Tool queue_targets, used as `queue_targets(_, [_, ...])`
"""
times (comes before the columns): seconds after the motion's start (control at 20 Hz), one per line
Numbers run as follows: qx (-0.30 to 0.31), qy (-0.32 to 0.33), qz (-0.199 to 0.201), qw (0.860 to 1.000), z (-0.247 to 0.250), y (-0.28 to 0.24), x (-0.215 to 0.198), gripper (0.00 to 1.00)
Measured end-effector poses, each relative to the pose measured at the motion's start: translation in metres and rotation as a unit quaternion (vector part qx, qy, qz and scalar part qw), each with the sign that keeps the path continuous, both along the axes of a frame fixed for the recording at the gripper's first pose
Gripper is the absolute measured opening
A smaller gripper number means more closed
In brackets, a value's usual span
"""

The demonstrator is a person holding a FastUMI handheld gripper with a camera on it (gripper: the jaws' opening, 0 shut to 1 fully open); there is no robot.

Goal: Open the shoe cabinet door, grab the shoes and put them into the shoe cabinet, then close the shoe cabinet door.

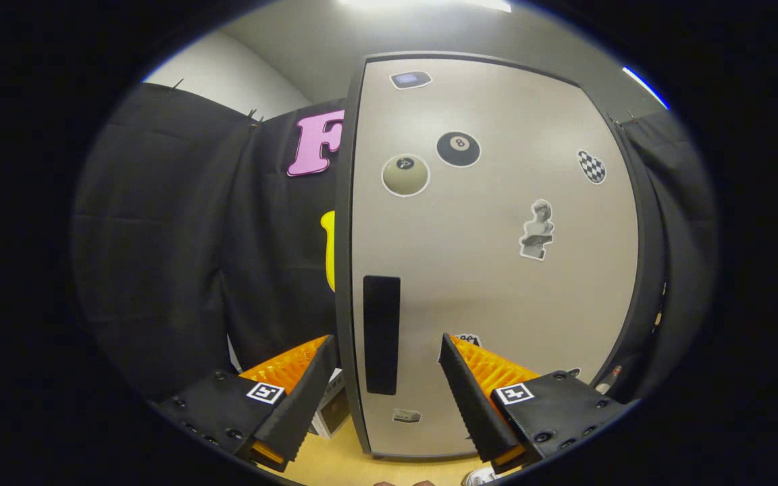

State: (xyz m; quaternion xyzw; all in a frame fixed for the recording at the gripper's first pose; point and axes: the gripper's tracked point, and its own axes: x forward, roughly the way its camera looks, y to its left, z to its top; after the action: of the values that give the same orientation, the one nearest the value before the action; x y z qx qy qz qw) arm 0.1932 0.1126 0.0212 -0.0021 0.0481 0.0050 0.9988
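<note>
Shoe cabinet door (pixel 497 283): big beige panel with a dark frame, shut as far as I can see, standing upright dead ahead and taking up most of the scene. It's my landmark for everything else.
Booth wall (pixel 179 256): black cloth hanging off to the left of the door, and another strip of it past the door's right edge.
Table (pixel 335 462): light wood surface, just a sliver showing below the door's bottom edge.
Hand-held gripper (pixel 385 368): wide open, holding nothing. One finger sits left of the door's left edge, the other is in front of the door's lower middle, so that left edge falls in the gap between them. Can't tell if either finger actually touches the door.
Handle (pixel 381 334): tall dark rectangle low on the door, right beside its left edge, lined up between the two fingers.
Stickers: a pale ball (pixel 405 175) and an eight ball (pixel 458 149) side by side on the door's upper half, a bust statue (pixel 537 230) right of the door's middle, a small checkered one (pixel 591 167) near the door's right edge.
Small box (pixel 329 410): pale thing on the table just left of the door's bottom corner, half hidden behind the left finger. Can't make out what it is.
</note>
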Motion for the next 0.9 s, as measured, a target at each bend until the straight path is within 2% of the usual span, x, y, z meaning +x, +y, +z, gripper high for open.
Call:
queue_targets(0.25, [0.010,0.027,-0.028,0.999,-0.022,-0.007,0.030,0.97])
queue_targets(0.3, [0.013,0.031,-0.030,0.999,-0.024,-0.007,0.033,0.91])
queue_targets(0.35, [0.021,0.037,-0.023,0.999,-0.028,-0.005,0.040,0.90])
queue_targets(0.55, [0.022,0.046,-0.018,0.999,-0.028,0.008,0.043,0.57])
queue_targets(0.65, [0.004,0.052,-0.034,0.998,-0.028,0.009,0.041,0.38])
queue_targets(0.75, [0.011,0.055,-0.045,0.997,-0.030,0.009,0.043,0.33])
queue_targets(0.9, [0.005,0.051,-0.035,0.998,-0.032,0.008,0.043,0.24])
